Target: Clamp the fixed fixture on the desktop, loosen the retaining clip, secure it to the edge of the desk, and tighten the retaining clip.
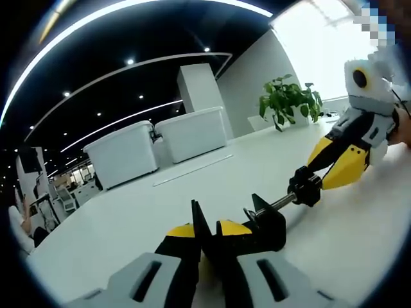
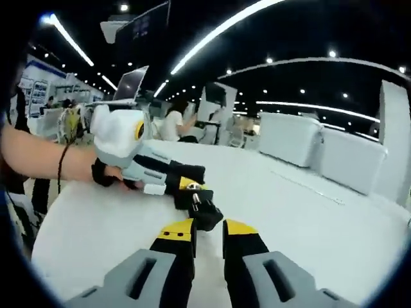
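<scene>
Desk clamp held between two hand-held grippers on a white desk. The black clamp fixture lies on the desktop well in from the far edge, its threaded screw running out to a black knob, the retaining clip's turning end. In the left gripper view, the left gripper has its yellow-tipped jaws drawn nearly together on the fixture's black body, pinching it. The right gripper comes in from the right, its jaws apparently pinching the knob. In the right gripper view, the right gripper shows its own tips a little apart, with the knob just ahead of or between them; contact cannot be confirmed here because the knob hides the pad faces. The left gripper, held by a person's hand, grips the fixture from the opposite side. Two white storage bins and a potted plant stand toward the far side of the desk, well apart from the work. Judged stage: loosening the screw, with the move to the desk edge not yet done. Risks: the pads may slip round the small knob if the pinch is shallow, and turning torque may twist the fixture out of the left gripper's narrow hold, letting it skid on the smooth desktop.
</scene>
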A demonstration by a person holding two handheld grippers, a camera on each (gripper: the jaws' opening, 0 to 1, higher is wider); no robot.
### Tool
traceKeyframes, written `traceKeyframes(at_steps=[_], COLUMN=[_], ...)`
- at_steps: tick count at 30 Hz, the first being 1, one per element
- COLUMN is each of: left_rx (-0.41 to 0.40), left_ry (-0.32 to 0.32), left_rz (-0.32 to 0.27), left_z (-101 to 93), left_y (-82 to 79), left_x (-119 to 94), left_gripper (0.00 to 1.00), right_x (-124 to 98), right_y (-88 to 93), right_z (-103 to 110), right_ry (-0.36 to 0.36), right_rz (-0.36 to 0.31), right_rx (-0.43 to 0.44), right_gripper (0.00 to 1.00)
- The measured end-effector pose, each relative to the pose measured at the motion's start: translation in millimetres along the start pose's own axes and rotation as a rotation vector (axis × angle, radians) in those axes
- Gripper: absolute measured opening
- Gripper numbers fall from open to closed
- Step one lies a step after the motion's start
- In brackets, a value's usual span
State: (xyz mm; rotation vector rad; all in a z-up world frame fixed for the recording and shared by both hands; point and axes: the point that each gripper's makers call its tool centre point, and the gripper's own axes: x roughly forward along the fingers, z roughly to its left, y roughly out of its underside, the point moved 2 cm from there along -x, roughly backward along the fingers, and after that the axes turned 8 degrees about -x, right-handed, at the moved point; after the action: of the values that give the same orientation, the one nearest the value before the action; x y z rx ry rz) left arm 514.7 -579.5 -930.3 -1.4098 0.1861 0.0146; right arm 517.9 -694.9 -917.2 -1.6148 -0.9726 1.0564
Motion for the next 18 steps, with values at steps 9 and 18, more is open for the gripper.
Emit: traceKeyframes(at_steps=[9, 18], left_rx=[-0.001, 0.000], left_ry=[-0.007, 0.006], left_rz=[0.001, -0.001], left_z=[5.3, 3.4], left_y=[0.5, 0.5], left_x=[2, 2], left_gripper=[0.10, 0.10], right_x=[3, 21], right_y=[-17.3, -0.4], right_z=[-2, 3], right_ry=[-0.063, -0.079], right_rz=[-0.142, -0.075], right_rx=[0.264, 0.294], right_gripper=[0.28, 0.27])
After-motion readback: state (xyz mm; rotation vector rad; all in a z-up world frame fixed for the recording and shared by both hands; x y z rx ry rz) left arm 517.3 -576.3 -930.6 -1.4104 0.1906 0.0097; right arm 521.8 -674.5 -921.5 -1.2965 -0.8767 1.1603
